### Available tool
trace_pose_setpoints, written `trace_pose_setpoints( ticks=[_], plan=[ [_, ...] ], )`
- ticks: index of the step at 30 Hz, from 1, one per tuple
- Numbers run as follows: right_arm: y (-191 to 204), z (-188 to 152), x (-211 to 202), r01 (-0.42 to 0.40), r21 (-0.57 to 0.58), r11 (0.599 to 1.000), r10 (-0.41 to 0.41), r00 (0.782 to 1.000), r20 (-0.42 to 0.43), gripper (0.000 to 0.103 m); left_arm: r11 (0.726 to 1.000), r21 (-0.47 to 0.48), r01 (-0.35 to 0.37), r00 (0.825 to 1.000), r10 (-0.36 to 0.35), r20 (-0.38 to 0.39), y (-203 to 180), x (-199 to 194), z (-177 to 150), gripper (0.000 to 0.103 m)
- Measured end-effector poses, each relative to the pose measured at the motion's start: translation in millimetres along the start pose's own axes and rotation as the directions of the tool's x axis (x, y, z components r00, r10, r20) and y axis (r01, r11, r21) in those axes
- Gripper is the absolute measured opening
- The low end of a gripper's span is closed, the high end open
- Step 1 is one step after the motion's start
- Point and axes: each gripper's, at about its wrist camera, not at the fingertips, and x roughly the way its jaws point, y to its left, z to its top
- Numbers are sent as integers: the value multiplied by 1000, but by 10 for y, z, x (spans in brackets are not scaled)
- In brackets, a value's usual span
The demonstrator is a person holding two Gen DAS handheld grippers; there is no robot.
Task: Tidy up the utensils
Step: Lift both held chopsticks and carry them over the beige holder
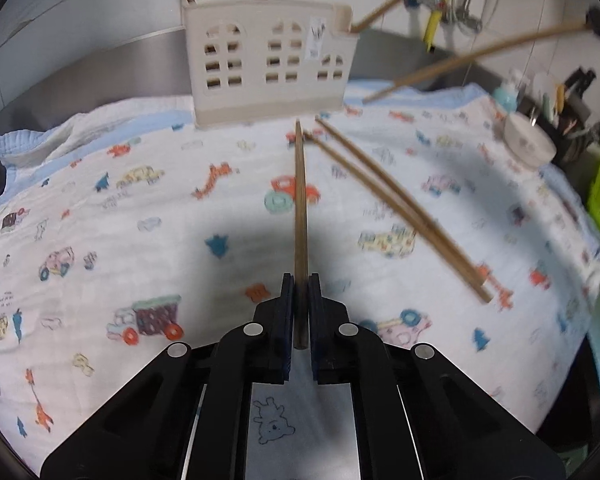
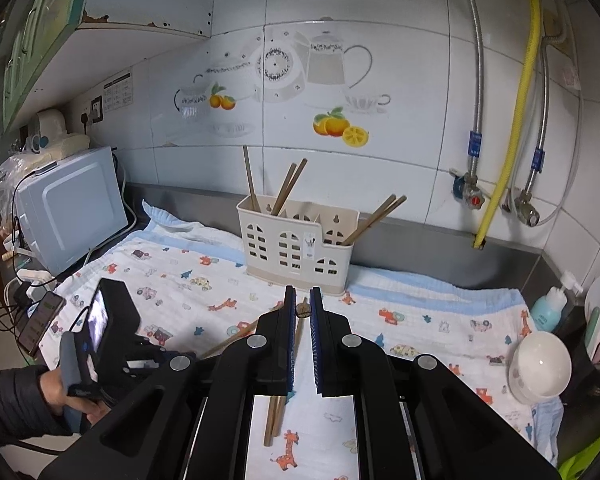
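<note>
Gripping: left claw pinches one chopstick near its thick end.
Right claw: pressed almost together on a chopstick end.
Handling: light, stiff, smooth wood; likely to pivot, so hold near the end.
Axis: left chopstick points straight ahead toward the holder, tip low over the cloth.
Loose pair: lying diagonally just right.
</note>
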Motion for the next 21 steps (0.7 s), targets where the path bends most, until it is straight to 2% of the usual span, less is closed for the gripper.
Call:
trace_pose_setpoints(
  ticks=[4, 11, 21],
  plan=[
    [-26, 101, -37, 3, -5, 1000, -3, 1000, 14, 7, 998, -46, 50, 996, -47, 71, 105, -236, 163, 5],
    [-70, 317, -86, 1, -5, 1000, -1, 999, 47, 7, 996, -55, 71, 985, -62, 160, 169, -513, 457, 5],
    [-167, 761, -93, 2, 12, 1000, -3, 995, 101, 7, 998, 5, 66, 967, -66, 248, 166, -741, 894, 5]
  ],
)
